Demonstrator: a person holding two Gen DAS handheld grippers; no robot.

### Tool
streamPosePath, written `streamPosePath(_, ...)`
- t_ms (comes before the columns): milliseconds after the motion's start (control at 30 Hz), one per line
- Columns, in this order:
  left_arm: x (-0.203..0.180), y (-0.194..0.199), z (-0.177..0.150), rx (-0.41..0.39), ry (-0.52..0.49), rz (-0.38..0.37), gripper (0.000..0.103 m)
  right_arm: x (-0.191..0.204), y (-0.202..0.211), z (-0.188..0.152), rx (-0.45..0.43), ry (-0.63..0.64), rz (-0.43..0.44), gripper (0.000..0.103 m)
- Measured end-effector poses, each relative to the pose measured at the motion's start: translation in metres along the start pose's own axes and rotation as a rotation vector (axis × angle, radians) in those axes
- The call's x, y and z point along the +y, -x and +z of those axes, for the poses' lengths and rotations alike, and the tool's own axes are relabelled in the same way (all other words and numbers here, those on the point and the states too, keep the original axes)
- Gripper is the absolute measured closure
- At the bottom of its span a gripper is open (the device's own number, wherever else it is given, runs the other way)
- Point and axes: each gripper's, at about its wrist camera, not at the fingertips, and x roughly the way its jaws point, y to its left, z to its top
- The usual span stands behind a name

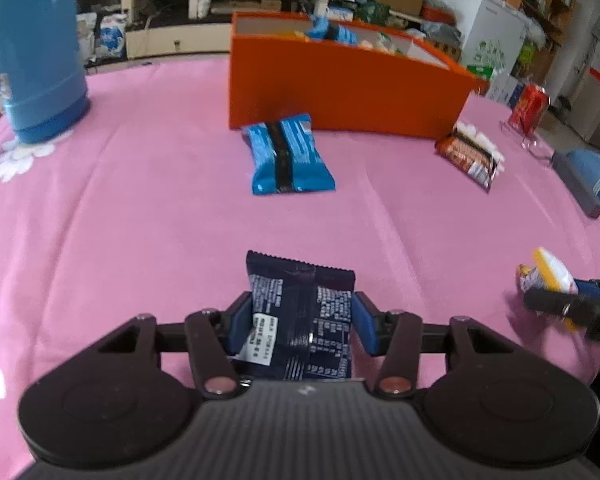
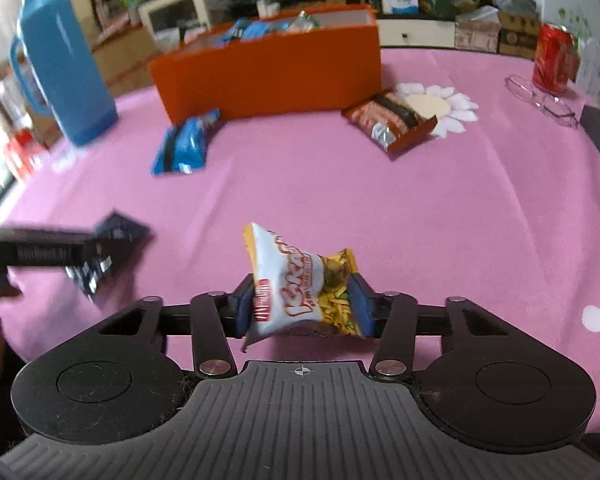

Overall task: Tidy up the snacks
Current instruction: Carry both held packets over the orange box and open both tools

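Observation:
My left gripper (image 1: 302,324) is shut on a dark navy snack packet (image 1: 300,320), its blue pads pressing both sides. My right gripper (image 2: 302,306) is shut on a white and yellow snack bag (image 2: 300,284), which is crumpled between the pads just above the pink cloth. An orange box (image 1: 340,84) at the back of the table holds several snacks. A blue snack packet (image 1: 286,156) lies in front of the box, and a brown snack packet (image 1: 468,156) lies to its right. In the right wrist view the left gripper with the navy packet (image 2: 108,248) shows blurred at the left.
A tall blue thermos jug (image 1: 36,48) stands at the back left of the pink tablecloth (image 1: 140,220). A red can (image 2: 554,58) and a pair of glasses (image 2: 544,100) sit at the back right. A dark and blue object (image 1: 588,180) lies at the right edge.

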Motion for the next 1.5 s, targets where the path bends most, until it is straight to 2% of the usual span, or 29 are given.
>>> streamPosePath(167,0.005,0.015,0.021,-0.053,0.052,-0.023,0.052,-0.001,0.014,0.022,-0.077,0.011,0.029,0.065)
streamPosePath(267,0.004,0.013,0.030,-0.064,0.044,-0.011,0.052,-0.004,0.009,0.027,-0.082,0.017,0.023,0.065)
streamPosePath(333,0.002,0.007,0.026,-0.043,0.038,-0.011,0.052,-0.006,0.004,0.021,-0.068,0.026,0.004,0.061)
streamPosePath(400,-0.002,-0.001,0.017,-0.011,0.020,-0.002,0.052,-0.007,0.002,0.011,-0.049,0.039,-0.016,0.036)
streamPosePath(433,-0.003,-0.004,0.012,0.002,0.012,0.004,0.052,-0.008,0.002,0.007,-0.041,0.042,-0.008,0.031)
streamPosePath(500,-0.006,-0.008,0.003,0.024,-0.002,0.009,0.052,-0.010,0.005,0.002,-0.021,0.010,0.033,0.011)
streamPosePath(567,-0.007,-0.010,-0.002,0.031,-0.011,0.007,0.052,-0.013,0.014,-0.001,-0.024,-0.034,0.107,0.002)
streamPosePath(600,-0.008,-0.009,-0.003,0.032,-0.015,0.008,0.052,-0.013,0.018,-0.001,-0.029,-0.033,0.121,0.001)
streamPosePath(733,-0.005,-0.003,-0.004,0.027,-0.019,0.004,0.052,-0.005,0.018,0.006,0.012,0.068,0.048,0.000)
streamPosePath(900,-0.007,0.001,-0.010,0.037,-0.045,-0.009,0.051,0.000,-0.004,0.015,0.153,0.207,0.068,0.000)
streamPosePath(1000,-0.006,-0.008,-0.008,0.057,-0.049,-0.001,0.050,0.010,-0.015,0.021,0.161,0.279,0.058,0.000)
streamPosePath(1167,-0.007,-0.011,-0.006,0.060,-0.079,0.000,0.047,0.015,-0.040,0.012,0.246,0.268,0.023,0.000)
streamPosePath(1233,-0.008,-0.010,-0.008,0.056,-0.091,0.009,0.047,0.016,-0.037,0.006,0.208,0.285,-0.002,0.004)
streamPosePath(1300,-0.009,-0.009,-0.007,0.061,-0.091,0.014,0.051,0.018,-0.031,0.001,0.165,0.308,0.009,0.028)
streamPosePath(1333,-0.008,-0.008,-0.006,0.063,-0.076,0.005,0.053,0.018,-0.029,0.002,0.164,0.307,0.018,0.031)
streamPosePath(1367,-0.007,-0.006,-0.003,0.055,-0.056,-0.012,0.053,0.015,-0.026,0.004,0.165,0.285,0.037,0.049)
streamPosePath(1467,-0.004,0.007,0.009,0.004,-0.020,-0.038,0.053,0.008,-0.011,0.017,0.131,0.246,0.070,0.075)
streamPosePath(1500,-0.003,0.011,0.015,-0.009,-0.013,-0.047,0.053,0.008,-0.006,0.021,0.113,0.251,0.063,0.075)
